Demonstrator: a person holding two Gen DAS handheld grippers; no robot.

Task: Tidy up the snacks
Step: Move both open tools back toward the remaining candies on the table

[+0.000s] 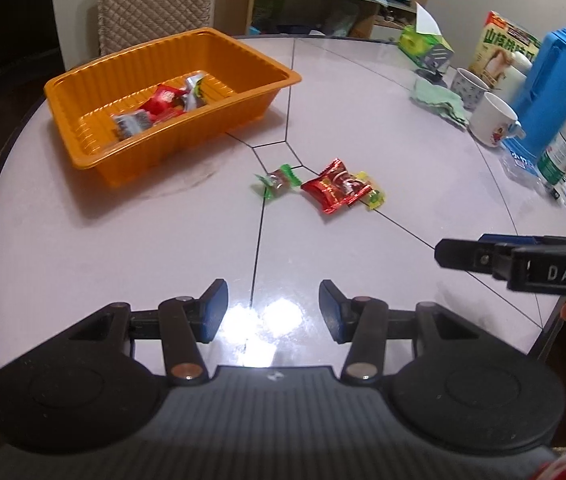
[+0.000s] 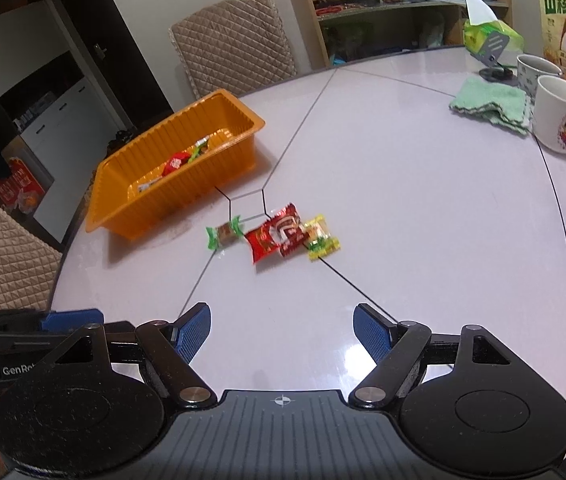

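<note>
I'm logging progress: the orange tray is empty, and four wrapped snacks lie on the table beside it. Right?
Not quite. The orange tray is not empty: it already holds several wrapped snacks, as the left wrist view shows. The rest stands: four wrapped snacks lie on the table beside it.

A tray (image 1: 95,80) sits on the table (image 1: 123,240) in the upper left of the left wrist frame, with several wrapped snacks (image 1: 159,108) inside it. Four more wrapped snacks (image 1: 323,188) lie in a loose row on the table at frame centre, right of and nearer than the tray. Two mugs (image 1: 495,120), a folded cloth (image 1: 439,100) and a flask (image 1: 555,88) stand along the table's right edge.
</note>
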